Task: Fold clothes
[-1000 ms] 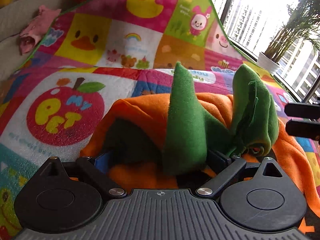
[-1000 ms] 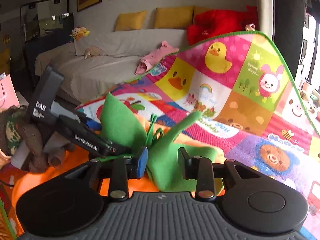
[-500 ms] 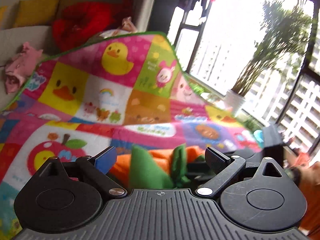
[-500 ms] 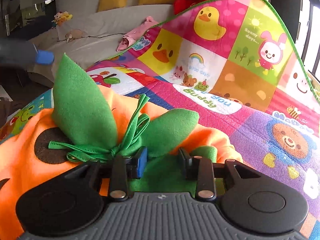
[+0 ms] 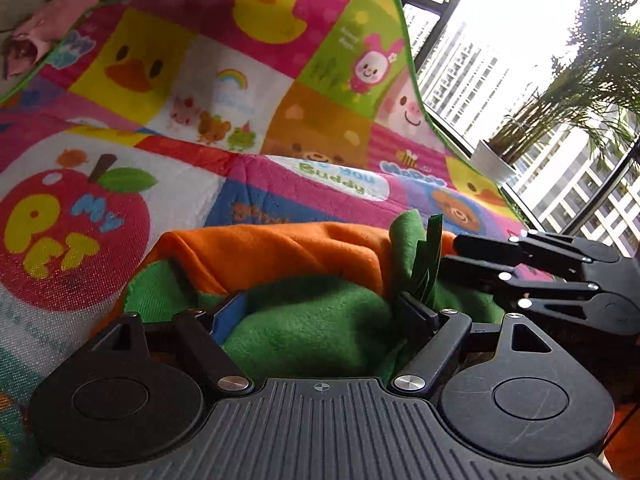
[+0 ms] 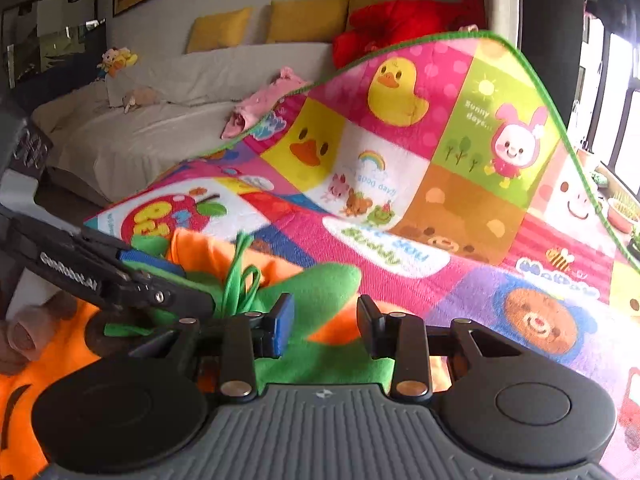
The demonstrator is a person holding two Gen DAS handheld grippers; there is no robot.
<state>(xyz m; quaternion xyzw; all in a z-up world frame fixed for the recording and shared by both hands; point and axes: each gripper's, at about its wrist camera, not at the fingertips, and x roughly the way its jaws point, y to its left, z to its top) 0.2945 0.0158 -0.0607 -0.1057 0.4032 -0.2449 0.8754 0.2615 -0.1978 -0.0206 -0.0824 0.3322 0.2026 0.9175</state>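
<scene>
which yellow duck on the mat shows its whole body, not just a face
The upper duck, on the pink dotted square near the mat's raised green edge, shows head, beak and body. The lower duck, on the yellow square, is only eyes and beak.

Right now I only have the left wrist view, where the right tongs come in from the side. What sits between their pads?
Observer: Green fleece of the orange garment fills the gap of the right tongs. The pads are apart; whether they press it I cannot tell.
Operator: Any marks on the orange side?
Observer: Yes, a dark round patch lies near the left tongs.
Operator: Is a hand visible?
Observer: Fingers of a hand show at the left edge, below those tongs' body.
</scene>
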